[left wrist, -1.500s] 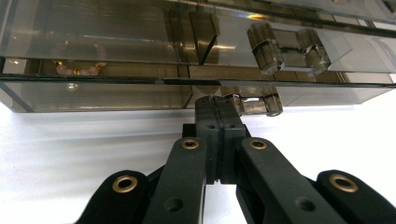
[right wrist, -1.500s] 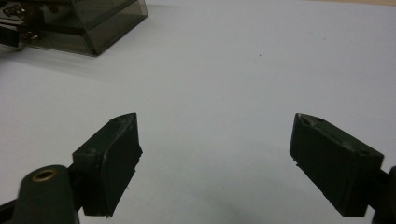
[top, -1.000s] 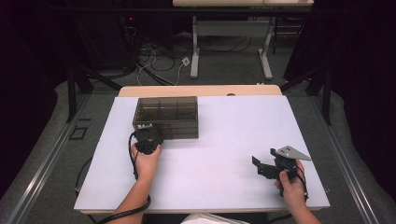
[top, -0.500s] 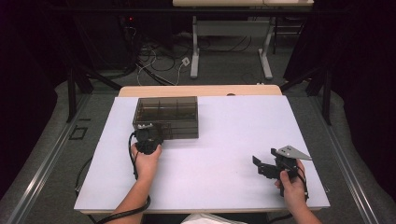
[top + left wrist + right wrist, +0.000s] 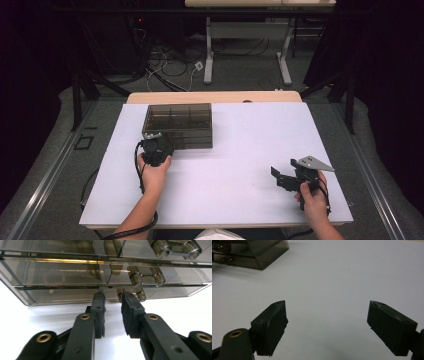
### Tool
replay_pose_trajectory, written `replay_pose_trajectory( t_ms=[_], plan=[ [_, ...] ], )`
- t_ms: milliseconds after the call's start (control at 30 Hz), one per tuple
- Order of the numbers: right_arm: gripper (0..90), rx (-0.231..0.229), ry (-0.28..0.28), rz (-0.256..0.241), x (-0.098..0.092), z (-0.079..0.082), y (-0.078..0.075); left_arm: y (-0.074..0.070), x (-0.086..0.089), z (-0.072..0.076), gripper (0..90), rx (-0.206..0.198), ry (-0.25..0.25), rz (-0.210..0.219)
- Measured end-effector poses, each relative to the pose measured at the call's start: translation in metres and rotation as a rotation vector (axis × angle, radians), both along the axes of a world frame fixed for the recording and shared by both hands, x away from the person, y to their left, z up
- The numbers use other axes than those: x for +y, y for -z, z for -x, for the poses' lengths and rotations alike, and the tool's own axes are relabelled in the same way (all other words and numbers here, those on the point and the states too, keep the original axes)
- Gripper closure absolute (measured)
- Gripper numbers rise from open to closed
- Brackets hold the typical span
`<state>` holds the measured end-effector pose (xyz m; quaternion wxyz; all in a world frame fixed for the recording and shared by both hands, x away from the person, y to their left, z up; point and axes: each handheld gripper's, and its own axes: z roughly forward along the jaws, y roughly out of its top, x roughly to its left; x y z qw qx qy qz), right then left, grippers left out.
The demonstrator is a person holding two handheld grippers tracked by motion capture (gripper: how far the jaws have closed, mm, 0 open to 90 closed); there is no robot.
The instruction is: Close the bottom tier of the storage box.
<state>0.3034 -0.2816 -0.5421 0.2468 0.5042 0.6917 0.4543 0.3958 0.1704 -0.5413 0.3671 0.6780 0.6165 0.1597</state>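
The left gripper (image 5: 112, 298) has its jaws slightly apart, tips at the near wall of the smoky clear box (image 5: 178, 125), upper left of the white desk (image 5: 250, 150). At lower right, the right gripper (image 5: 285, 179) hovers, jaws spread wide.

Left tool (image 5: 156, 150) against smoky box (image 5: 178, 125)

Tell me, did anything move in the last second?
Hardly anything. The right claw may have drifted a tiny bit left over the table, still wide open and holding nothing. The left claw stayed at the front of the box, its tips nearly shut by a small latch. The box did not move.
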Motion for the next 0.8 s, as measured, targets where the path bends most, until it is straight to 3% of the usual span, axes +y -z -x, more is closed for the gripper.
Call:
replay_pose_trajectory(
  t_ms=[200, 400, 667, 800],
  plan=[
    [15.6, -0.001, -0.002, 0.007, 0.000, -0.001, 0.001, -0.004, 0.004, 0.005, 61.6, -0.026, 0.016, -0.022],
    [15.8, 0.009, -0.002, -0.001, -0.001, 0.001, 0.000, -0.010, 0.008, 0.010, 56.2, -0.050, 0.033, 0.026],
    [15.7, 0.000, -0.004, 0.007, 0.000, 0.001, 0.001, -0.018, 0.014, 0.019, 30.1, -0.087, 0.088, 0.036],
    [15.8, 0.001, -0.006, 0.006, 0.000, 0.001, 0.001, -0.020, 0.017, 0.024, 16.7, -0.099, 0.109, 0.073]
  ],
)
